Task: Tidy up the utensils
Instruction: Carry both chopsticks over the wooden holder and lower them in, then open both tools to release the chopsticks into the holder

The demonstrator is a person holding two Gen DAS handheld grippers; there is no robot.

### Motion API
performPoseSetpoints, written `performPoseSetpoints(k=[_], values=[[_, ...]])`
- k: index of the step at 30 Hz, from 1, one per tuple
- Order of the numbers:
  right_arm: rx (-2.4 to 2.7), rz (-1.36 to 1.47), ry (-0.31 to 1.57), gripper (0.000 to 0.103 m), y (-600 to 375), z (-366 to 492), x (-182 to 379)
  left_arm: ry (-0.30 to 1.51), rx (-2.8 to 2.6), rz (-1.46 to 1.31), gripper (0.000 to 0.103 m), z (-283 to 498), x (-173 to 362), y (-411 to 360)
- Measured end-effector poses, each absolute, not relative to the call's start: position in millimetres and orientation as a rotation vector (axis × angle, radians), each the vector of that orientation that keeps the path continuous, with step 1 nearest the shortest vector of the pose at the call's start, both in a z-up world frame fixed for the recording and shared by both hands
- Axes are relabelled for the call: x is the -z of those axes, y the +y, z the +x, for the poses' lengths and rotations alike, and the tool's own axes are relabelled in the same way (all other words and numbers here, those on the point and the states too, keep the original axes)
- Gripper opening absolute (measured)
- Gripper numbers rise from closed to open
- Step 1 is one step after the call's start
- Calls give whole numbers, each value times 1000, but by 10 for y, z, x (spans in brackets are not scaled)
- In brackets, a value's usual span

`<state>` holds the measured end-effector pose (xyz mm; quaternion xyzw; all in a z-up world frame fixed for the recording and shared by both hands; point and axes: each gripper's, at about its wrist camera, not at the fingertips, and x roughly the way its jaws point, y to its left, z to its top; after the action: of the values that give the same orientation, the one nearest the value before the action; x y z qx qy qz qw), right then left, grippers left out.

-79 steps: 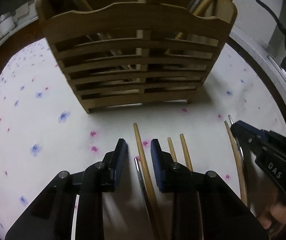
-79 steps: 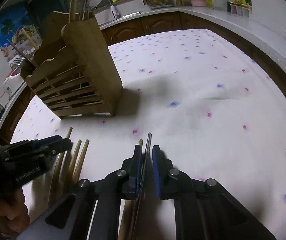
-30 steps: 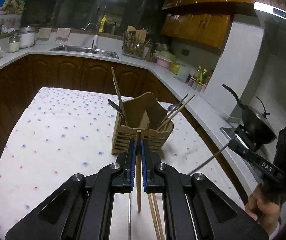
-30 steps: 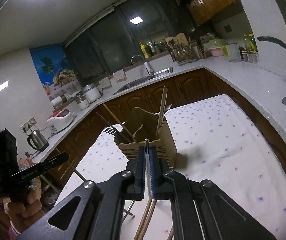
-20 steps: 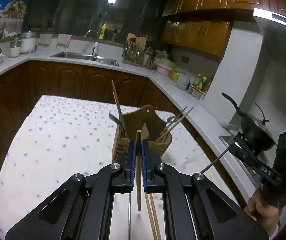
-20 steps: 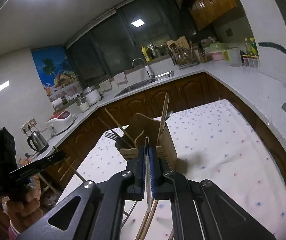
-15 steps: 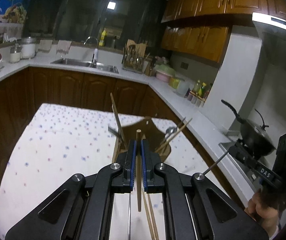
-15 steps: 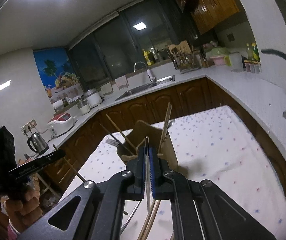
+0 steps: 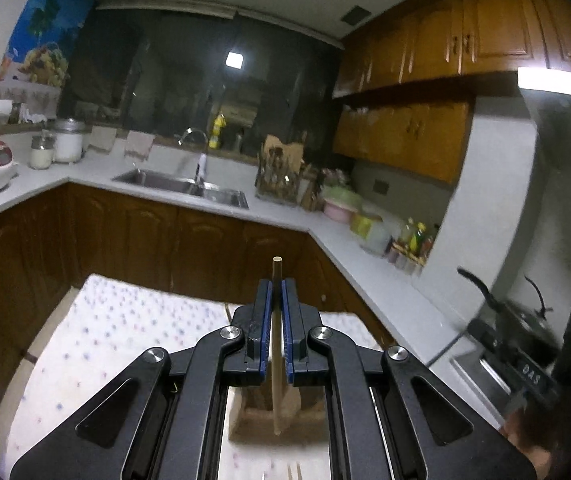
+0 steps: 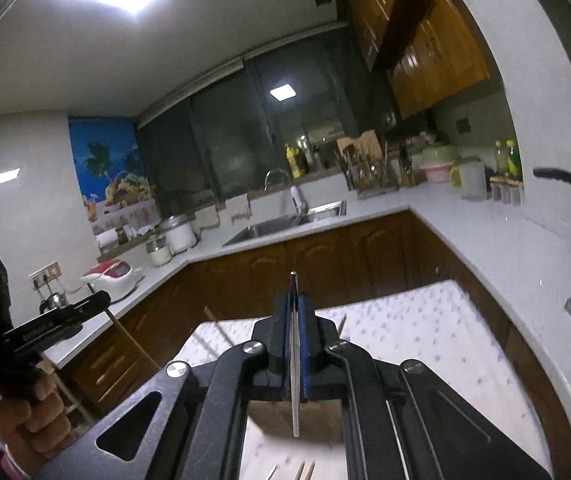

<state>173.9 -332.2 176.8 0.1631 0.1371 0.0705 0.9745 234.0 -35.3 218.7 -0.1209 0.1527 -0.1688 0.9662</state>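
Our left hand-held gripper (image 9: 276,292) clamps a wooden chopstick (image 9: 276,344) upright between its blue pads, the tip standing above the jaws. Below it we see the blurred wooden utensil holder (image 9: 281,416) on the desk (image 9: 97,332) with its flower-dotted white cloth. At far right, our right hand-held gripper (image 9: 481,330) grips a thin metal utensil (image 9: 443,354); behind lie the sink (image 9: 181,188) and a dark wok (image 9: 525,320).

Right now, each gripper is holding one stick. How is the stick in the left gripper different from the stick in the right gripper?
The wooden chopstick in the left gripper is tan, matte and thicker. The metal chopstick in the right gripper is silver-grey, shiny and thinner. Both stand between shut blue pads, with a tip sticking out past the fingertips and the other end hanging over the wooden holder on the flowered cloth.
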Motion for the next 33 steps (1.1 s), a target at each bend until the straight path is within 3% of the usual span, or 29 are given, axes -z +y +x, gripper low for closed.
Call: performPoseSetpoints(k=[10,22,33], values=[[-89,301,260,4,-3300,2113,-1652,315,275,-245,4,2784,-1906,-516],[-96,330,420,4,-3275,2336,-995,485,273,-216,6,2977,-1152,-592],[-97,347,461,4,-3267,2387,-905,495,274,-217,6,2979,-1117,-576]])
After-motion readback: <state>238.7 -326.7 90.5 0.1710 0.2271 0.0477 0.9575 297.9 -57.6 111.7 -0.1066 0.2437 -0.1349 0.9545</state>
